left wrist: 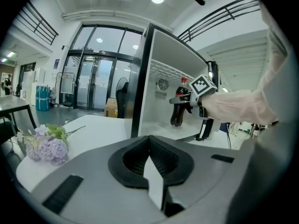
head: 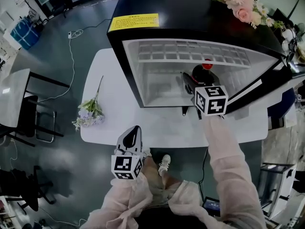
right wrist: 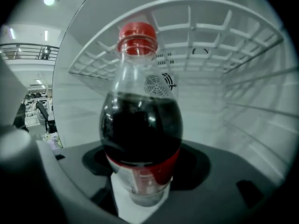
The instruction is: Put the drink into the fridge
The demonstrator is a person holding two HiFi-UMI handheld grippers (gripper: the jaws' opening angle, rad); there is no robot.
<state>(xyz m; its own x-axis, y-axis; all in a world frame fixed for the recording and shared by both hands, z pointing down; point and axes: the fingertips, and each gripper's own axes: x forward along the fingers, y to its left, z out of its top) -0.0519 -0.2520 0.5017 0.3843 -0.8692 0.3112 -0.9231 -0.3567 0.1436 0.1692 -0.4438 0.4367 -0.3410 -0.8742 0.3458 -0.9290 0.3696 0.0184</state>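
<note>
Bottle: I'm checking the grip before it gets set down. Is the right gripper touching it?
Touching. The right gripper view shows the bottle wedged between the jaws of the right gripper, pads against its lower body. The left gripper view shows it gripped inside the fridge.

White table (head: 157,128), lilac flower sprig (head: 88,114) lying on it, pink bouquet (head: 243,6), floor cable (head: 72,56)

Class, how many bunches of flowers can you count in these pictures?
2. A purple bunch lies on the white table, left of the fridge; a pink bunch sits on top of the fridge. Others may be out of view.
</note>
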